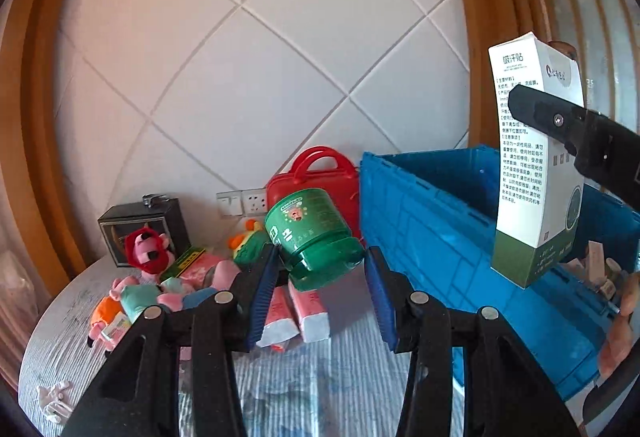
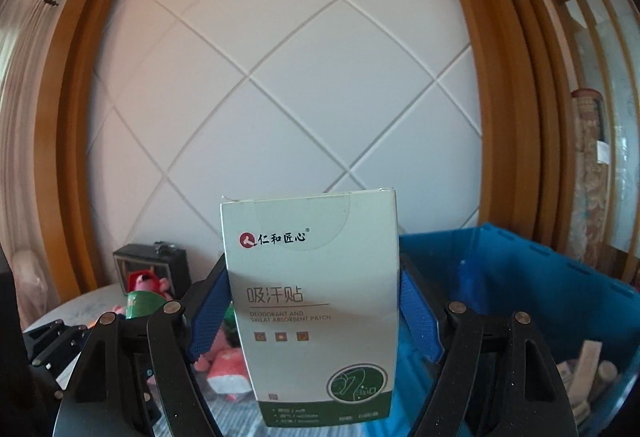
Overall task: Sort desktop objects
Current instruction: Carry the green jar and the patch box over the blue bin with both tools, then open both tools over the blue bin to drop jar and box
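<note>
My left gripper (image 1: 320, 269) clamped a green jar (image 1: 316, 237) above the table (image 1: 56, 337), my right gripper (image 2: 314, 301) gripped a white box (image 2: 316, 301) upright, beside the blue crate (image 1: 424, 229), toys (image 1: 148, 249) behind.

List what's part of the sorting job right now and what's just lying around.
In play:
- green plastic jar, held in left tool
- white-and-green cardboard box, held in right tool
- blue plastic crate, likely destination

Lying about:
- red plastic carry case
- pink plush toy
- black box
- pink-and-white packets
</note>
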The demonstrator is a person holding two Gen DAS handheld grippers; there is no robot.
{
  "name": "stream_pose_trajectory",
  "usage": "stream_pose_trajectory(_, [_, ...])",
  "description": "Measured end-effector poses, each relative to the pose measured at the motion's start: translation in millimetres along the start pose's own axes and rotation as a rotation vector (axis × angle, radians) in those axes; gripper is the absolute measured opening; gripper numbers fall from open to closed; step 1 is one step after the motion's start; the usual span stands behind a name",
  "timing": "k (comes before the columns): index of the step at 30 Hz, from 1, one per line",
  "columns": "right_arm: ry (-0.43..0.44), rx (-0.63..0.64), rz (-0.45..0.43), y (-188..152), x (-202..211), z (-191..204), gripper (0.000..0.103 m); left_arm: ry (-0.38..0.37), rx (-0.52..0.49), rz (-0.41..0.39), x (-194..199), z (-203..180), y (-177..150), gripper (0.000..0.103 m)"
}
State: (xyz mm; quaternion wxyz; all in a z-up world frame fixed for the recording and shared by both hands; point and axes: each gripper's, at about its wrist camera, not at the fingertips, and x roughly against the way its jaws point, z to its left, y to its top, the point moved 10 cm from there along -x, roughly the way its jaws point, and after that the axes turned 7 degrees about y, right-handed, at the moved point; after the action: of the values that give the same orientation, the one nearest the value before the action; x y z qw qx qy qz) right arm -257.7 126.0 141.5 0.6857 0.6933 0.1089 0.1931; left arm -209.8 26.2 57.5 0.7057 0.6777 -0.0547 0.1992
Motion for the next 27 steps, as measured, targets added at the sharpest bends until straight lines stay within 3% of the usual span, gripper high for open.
stream_pose_trajectory(8, [-0.168,0.000,-0.014,16.5,39.6,-104.6,0.078,-0.140,-0.045,-0.016,7.6,-114.0,24.7,0.044])
stream_pose_trajectory(16, [-0.290,0.001,0.069,-6.7,37.9,-204.0,0.078,-0.235,-0.110,0.025,12.1,-216.4,38.2,0.043])
stream_pose_trajectory(20, [-0.329,0.012,0.106,-20.8,36.9,-232.4,0.078,-0.268,-0.157,0.063,14.7,-245.5,35.8,0.043])
stream_pose_trajectory(27, [-0.372,0.023,0.167,-42.7,30.5,-265.6,0.078,-0.242,-0.192,0.128,3.4,-264.4,28.8,0.044])
